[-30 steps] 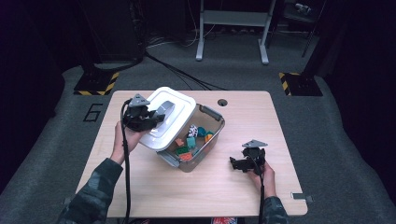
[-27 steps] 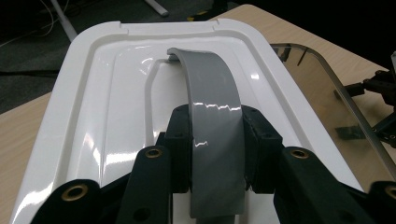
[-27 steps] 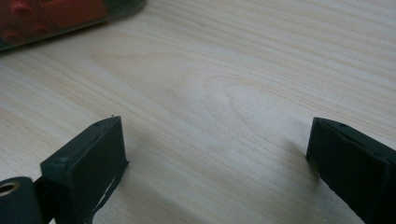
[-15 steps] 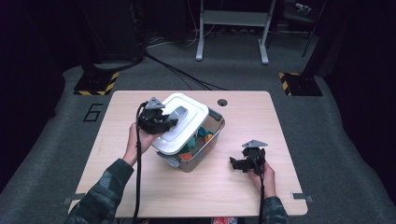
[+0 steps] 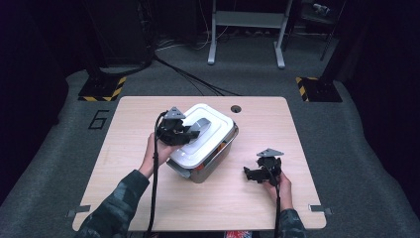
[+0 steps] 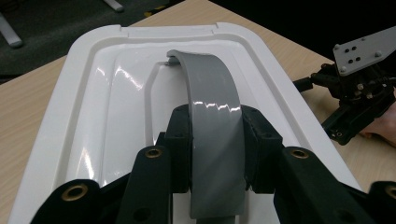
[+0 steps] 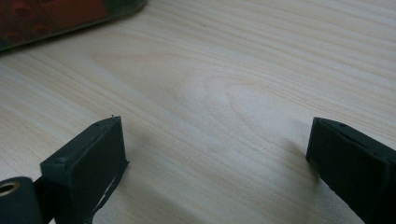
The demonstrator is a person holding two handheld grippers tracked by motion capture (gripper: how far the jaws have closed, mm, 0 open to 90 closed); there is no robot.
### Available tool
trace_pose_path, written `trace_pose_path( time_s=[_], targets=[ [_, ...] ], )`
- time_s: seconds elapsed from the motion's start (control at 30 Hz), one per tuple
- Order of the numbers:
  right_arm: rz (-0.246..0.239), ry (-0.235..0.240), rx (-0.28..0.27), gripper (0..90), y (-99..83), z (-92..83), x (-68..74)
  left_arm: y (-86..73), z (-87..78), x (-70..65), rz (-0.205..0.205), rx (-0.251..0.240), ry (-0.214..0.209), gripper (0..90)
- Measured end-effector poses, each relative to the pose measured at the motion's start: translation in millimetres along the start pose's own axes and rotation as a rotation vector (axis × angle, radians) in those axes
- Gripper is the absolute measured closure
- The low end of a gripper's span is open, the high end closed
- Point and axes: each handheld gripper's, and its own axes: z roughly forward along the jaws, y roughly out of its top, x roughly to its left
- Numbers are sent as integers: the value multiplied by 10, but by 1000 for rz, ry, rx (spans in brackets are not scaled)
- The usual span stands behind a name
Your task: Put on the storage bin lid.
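A white lid (image 5: 210,141) with a grey arched handle (image 6: 212,93) lies over a grey box (image 5: 220,159) at mid-table. My left gripper (image 5: 194,133) is shut on that handle; in the left gripper view the black jaws clamp the grey strap from both sides (image 6: 216,128). The lid covers nearly the whole box, and I cannot tell whether it sits flush. A bit of orange from the contents (image 5: 199,167) peeks out under its near edge. My right gripper (image 5: 249,174) rests low on the table to the box's right, open, with bare wood between its jaws (image 7: 215,140).
The light wooden table (image 5: 148,114) has a round hole (image 5: 236,108) near its far edge. The box's corner with red pieces (image 7: 42,18) lies just beyond the right jaws. Dark carpet, cables and a metal stand surround the table.
The left gripper has carried the lid to the right and down, from beside the box to over it, hiding the coloured pieces. The right gripper has stayed put.
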Motion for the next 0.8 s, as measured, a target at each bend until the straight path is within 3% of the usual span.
trace_pose_path(
  time_s=[0.4, 0.8],
  targets=[
    [-3, 1, 2, 39, -1, -1, -1, -34, 173, -75, 10, 15, -20, 671],
    [-2, -2, 2, 38, -1, -1, -1, -72, 225, -73, -18, 23, -15, 668]
  ],
)
